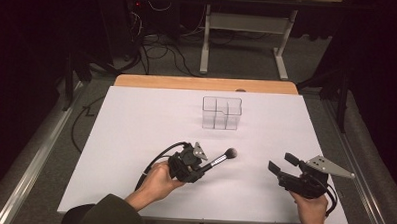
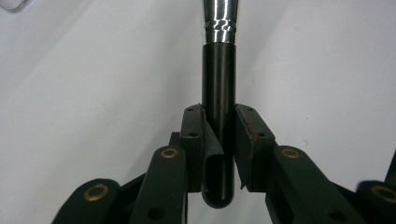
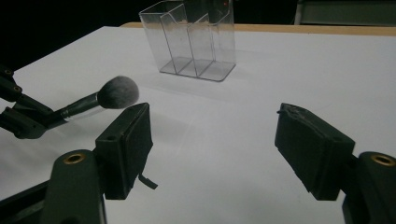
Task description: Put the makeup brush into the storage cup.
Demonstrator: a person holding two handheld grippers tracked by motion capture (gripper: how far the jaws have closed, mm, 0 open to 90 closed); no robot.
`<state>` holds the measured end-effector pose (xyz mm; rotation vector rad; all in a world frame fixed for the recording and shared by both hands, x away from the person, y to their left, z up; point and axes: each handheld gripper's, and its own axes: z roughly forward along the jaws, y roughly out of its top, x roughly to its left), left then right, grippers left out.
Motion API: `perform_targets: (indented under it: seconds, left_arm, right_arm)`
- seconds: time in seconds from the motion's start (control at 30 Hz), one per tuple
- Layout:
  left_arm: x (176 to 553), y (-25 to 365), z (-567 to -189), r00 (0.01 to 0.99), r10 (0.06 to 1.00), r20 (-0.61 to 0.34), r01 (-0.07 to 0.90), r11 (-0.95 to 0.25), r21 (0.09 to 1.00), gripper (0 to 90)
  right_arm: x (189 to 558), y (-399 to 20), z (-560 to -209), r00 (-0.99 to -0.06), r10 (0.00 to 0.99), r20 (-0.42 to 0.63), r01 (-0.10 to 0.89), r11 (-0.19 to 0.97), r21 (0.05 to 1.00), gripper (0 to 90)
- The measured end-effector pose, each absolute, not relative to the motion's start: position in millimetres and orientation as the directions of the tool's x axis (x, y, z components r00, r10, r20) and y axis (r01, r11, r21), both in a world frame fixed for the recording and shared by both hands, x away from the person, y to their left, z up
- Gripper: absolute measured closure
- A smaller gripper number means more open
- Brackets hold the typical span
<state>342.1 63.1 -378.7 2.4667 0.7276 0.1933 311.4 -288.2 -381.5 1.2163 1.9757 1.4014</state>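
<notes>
The table point(image 1: 135, 140) is covered in white, with a wooden edge along its far side; toward the far middle stands a clear organizer point(image 1: 221, 113), upright, split into several compartments, with nothing visible inside. The right gripper point(image 1: 280, 165) sits at the near right, held in the person's hand above the white surface; its 2 jaws stand wide apart with nothing between them. The left gripper point(image 1: 203, 170) is at the near middle-left, clamped tight on the black handle of a brush point(image 1: 220, 159); the pads point(image 2: 246, 140) press on both sides of the handle near its rounded end. The brush points right and away toward the organizer, well apart from it; its silver ferrule and grey bristle head stick out beyond the jaws.
</notes>
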Motion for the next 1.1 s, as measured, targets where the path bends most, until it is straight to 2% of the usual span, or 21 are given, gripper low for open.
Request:
perform_targets:
  seconds: [0.9,1.1]
  left_arm:
    - [320.0,103.4,-368.7,0.802,0.596,-0.020,0.436,-0.562,0.703,74.3]
    - [314.8,112.1,-366.0,0.794,0.606,-0.040,0.421,-0.501,0.756,74.3]
  right_arm:
    - [310.9,-286.8,-381.6,-0.517,0.847,0.126,0.402,0.110,0.909,30.2]
    - [310.5,-284.3,-382.0,-0.521,0.845,0.117,0.399,0.120,0.909,30.1]
